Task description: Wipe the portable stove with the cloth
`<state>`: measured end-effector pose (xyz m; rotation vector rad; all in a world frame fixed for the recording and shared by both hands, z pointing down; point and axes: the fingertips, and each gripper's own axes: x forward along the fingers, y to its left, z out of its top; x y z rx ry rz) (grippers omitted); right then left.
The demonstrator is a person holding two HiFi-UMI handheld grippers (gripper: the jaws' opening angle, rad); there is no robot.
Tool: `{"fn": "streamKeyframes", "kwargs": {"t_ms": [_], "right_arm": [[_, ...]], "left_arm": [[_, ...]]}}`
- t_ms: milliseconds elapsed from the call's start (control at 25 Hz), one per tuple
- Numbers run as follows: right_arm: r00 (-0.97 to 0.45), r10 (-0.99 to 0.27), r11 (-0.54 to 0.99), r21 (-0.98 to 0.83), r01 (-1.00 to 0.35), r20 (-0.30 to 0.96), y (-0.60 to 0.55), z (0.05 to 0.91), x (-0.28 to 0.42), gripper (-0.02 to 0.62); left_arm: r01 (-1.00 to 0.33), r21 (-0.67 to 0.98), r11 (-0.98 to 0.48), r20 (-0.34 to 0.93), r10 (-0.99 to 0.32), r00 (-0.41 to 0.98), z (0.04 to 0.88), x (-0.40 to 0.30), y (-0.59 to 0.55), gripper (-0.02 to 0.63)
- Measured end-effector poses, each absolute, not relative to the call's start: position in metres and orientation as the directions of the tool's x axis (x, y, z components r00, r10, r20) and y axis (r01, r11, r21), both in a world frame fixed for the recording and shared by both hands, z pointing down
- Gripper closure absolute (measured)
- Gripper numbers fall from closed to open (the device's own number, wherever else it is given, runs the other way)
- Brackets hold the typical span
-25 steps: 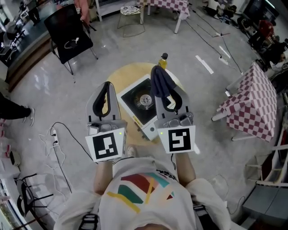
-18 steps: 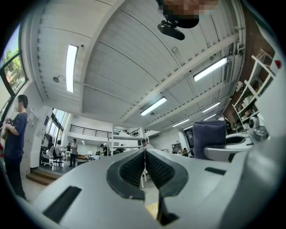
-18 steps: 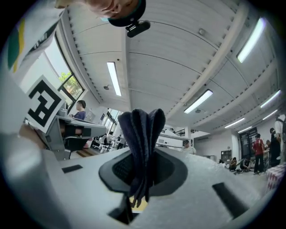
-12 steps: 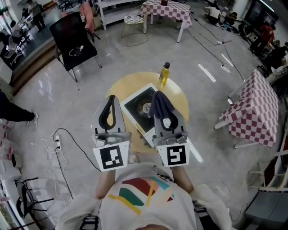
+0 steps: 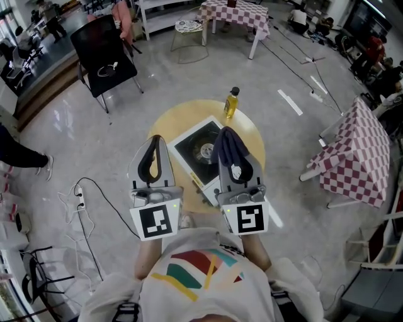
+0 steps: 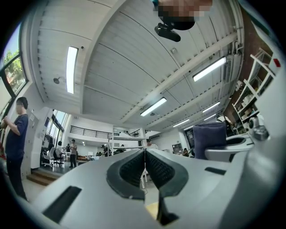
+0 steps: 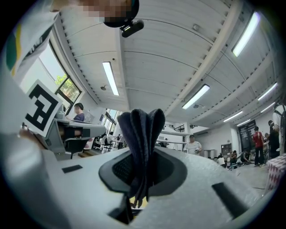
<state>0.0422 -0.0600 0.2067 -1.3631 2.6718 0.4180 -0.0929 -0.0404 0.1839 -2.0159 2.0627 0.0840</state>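
Note:
The portable stove (image 5: 200, 153), white with a black top and a round burner, sits on a round wooden table (image 5: 169, 119). My right gripper (image 5: 227, 139) is held up over the stove's right side, shut on a dark blue cloth (image 5: 230, 146); the same folded cloth (image 7: 140, 143) sticks up between the jaws in the right gripper view. My left gripper (image 5: 154, 143) hangs over the table's left edge beside the stove, jaws pressed together on nothing. Both gripper views point up at the ceiling, with the left gripper (image 6: 144, 163) shut and the cloth (image 6: 209, 139) seen off to its right.
A yellow bottle (image 5: 230, 102) with a black cap stands at the table's far edge behind the stove. A black chair (image 5: 104, 53) is at the far left, checkered tables (image 5: 352, 148) to the right and back (image 5: 233, 11). Cables (image 5: 82, 188) lie on the floor left.
Over the last second the head view lifted, so the table and bottle sit lower in the picture. Both grippers stay raised side by side, the right still holding the cloth.

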Motion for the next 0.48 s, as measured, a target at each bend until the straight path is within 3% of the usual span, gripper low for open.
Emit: {"fn": "streamKeyframes", "kwargs": {"t_ms": [480], "right_arm": [[-0.575,-0.784,0.540,0.201,-0.817,-0.235,-0.0644,0.2064,0.0452,0.563]], "left_arm": [[-0.991,-0.126,0.048,-0.241,-0.970,-0.016,0.1807,-0.0973,-0.0422,0.600]]}}
